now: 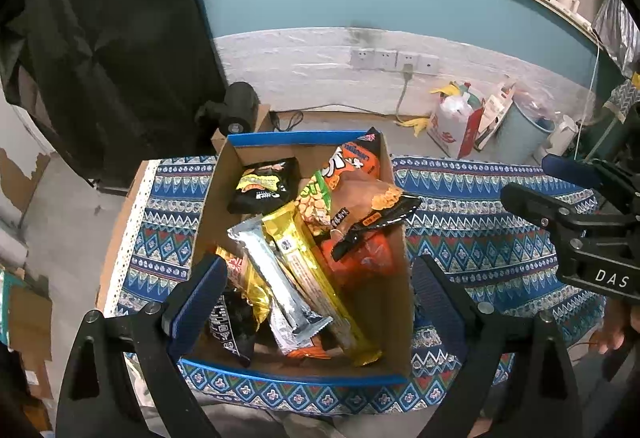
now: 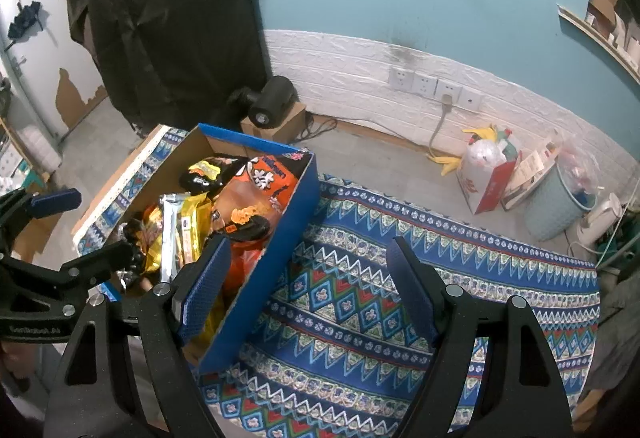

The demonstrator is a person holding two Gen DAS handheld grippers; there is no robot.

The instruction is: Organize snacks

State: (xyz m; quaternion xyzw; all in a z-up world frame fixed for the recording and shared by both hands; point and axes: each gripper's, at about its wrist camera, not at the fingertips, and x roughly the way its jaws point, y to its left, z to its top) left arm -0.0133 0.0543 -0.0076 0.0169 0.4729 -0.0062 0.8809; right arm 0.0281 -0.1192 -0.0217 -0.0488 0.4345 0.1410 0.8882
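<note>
A blue-edged cardboard box (image 1: 280, 138) stands on the patterned table cloth (image 1: 480, 222) and holds several snack packs: a silver bar (image 1: 276, 274), a gold pack (image 1: 316, 278), an orange bag (image 1: 360, 173) and a black pack (image 1: 264, 185). My left gripper (image 1: 316, 302) is open and empty, hovering over the box's near end. My right gripper (image 2: 308, 290) is open and empty, above the box's right wall (image 2: 276, 250) and the cloth (image 2: 440, 250). The right gripper also shows in the left wrist view (image 1: 568, 197), and the left gripper in the right wrist view (image 2: 84, 226).
A small cardboard box with a black device (image 2: 272, 105) sits behind the table. Bags (image 2: 488, 173) and a pale blue bin (image 2: 556, 197) stand on the floor by the wall with sockets (image 2: 436, 87). A black cloth (image 2: 168, 17) hangs at back left.
</note>
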